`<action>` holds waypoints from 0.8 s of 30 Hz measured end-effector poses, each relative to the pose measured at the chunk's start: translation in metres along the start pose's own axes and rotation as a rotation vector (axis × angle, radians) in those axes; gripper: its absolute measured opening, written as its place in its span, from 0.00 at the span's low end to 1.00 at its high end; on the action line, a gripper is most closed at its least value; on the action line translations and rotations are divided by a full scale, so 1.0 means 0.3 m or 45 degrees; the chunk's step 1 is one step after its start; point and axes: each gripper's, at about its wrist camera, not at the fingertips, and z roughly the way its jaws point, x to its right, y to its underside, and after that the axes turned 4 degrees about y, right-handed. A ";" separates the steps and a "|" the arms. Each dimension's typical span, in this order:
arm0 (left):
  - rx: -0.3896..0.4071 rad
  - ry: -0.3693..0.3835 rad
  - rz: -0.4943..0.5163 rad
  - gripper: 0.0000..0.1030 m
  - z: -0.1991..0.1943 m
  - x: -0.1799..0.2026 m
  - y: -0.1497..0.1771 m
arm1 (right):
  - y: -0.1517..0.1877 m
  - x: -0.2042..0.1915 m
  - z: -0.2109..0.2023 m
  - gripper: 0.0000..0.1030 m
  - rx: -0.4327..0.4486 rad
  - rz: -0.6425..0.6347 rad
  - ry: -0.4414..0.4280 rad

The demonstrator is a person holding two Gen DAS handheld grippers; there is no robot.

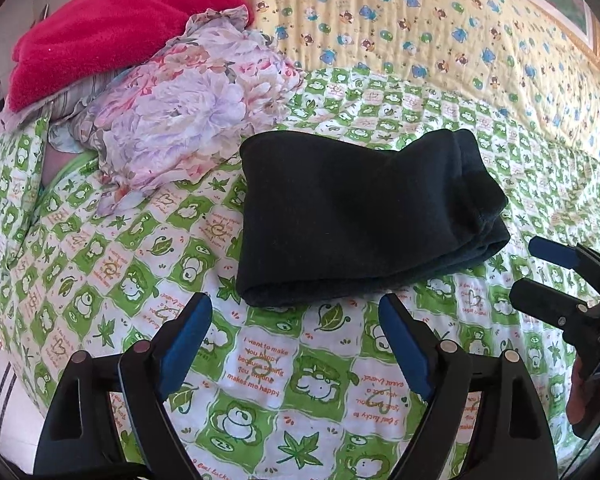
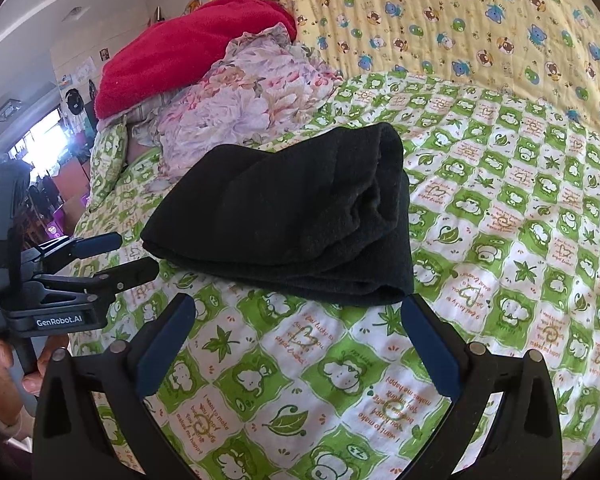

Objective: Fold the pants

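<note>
The black pants lie folded into a thick rectangle on the green frog-print bedspread. They also show in the right wrist view. My left gripper is open and empty, just in front of the pants' near edge. It also shows at the left of the right wrist view. My right gripper is open and empty, just short of the pants' near edge. It also shows at the right edge of the left wrist view, beside the pants' right end.
A floral pillow lies behind the pants at the left with a red blanket on top. A yellow bear-print quilt covers the back of the bed. The bed's left edge drops to the floor.
</note>
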 end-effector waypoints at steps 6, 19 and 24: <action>0.015 -0.015 0.011 0.84 -0.001 0.000 -0.001 | 0.002 -0.008 0.003 0.99 0.007 -0.005 -0.005; 0.027 -0.017 0.008 0.84 -0.003 -0.008 -0.002 | -0.011 -0.033 0.026 0.99 0.003 -0.027 -0.013; 0.030 -0.018 0.021 0.84 0.003 -0.002 -0.001 | -0.010 -0.034 0.030 0.99 0.001 -0.023 -0.014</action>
